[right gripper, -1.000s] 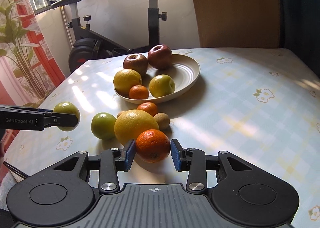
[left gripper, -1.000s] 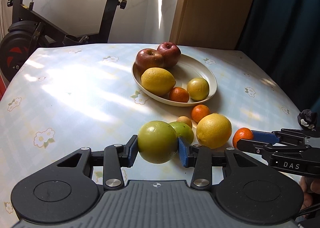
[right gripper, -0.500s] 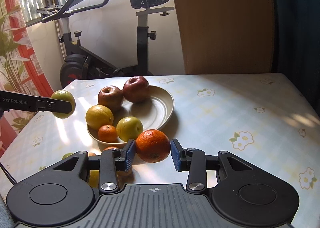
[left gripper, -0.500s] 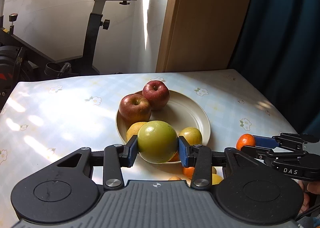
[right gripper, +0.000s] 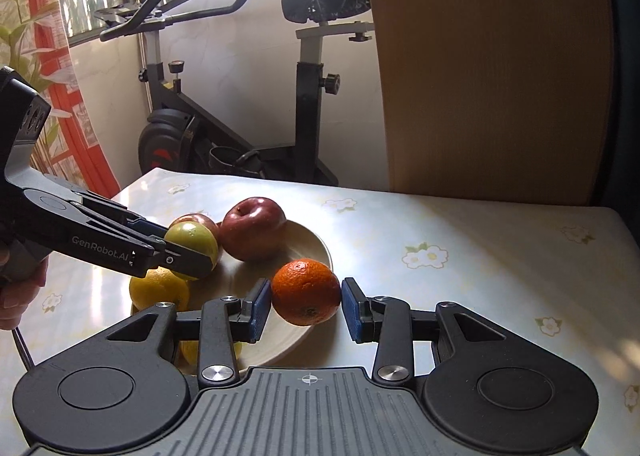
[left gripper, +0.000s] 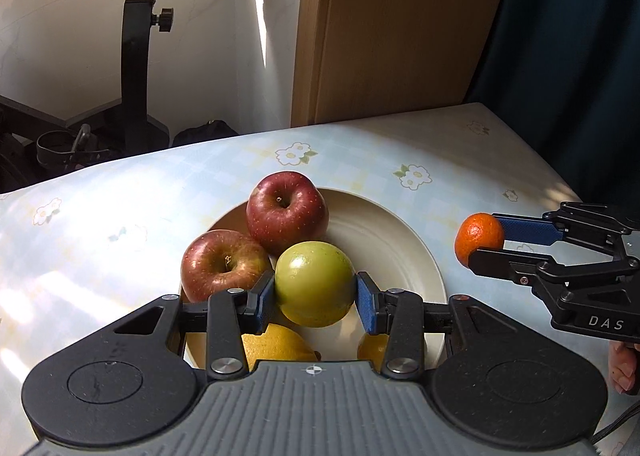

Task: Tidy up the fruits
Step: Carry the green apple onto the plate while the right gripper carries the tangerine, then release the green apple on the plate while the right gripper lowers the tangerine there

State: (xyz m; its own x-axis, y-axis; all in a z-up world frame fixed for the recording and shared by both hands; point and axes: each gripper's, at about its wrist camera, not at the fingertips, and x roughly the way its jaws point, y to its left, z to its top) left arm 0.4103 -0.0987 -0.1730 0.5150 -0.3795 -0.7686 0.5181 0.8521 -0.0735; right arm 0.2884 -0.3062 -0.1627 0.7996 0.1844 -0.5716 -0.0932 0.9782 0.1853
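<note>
- Left wrist view: the left gripper (left gripper: 315, 300) clamps a green apple (left gripper: 315, 283) between its blue pads, held over the plate (left gripper: 404, 252).
- On the plate, a red apple (left gripper: 287, 212) sits at 12 o'clock from the green apple and a second red apple (left gripper: 221, 264) at 9 o'clock, just beside the left pad.
- A lemon (left gripper: 276, 346) shows below the green apple at 7 o'clock, partly hidden by the gripper body; another yellow fruit (left gripper: 371, 348) peeks out at 5 o'clock.
- At 3 o'clock the right gripper (left gripper: 486, 242) grips an orange (left gripper: 478, 235) above the table (left gripper: 120, 215), off the plate's right rim.
- Right wrist view: the right gripper (right gripper: 306, 304) is clenched on the orange (right gripper: 306, 292), which hangs over the plate's (right gripper: 316, 252) near right rim.
- At 9 o'clock the left gripper (right gripper: 192, 252) comes in from the left, grasping the green apple (right gripper: 194, 242) above the lemon (right gripper: 159, 288).
- The two red apples (right gripper: 253, 228) lie at the plate's far side, at 11 o'clock from the orange; one is mostly hidden behind the green apple.
- An exercise bike (right gripper: 240, 127) stands beyond the table.
</note>
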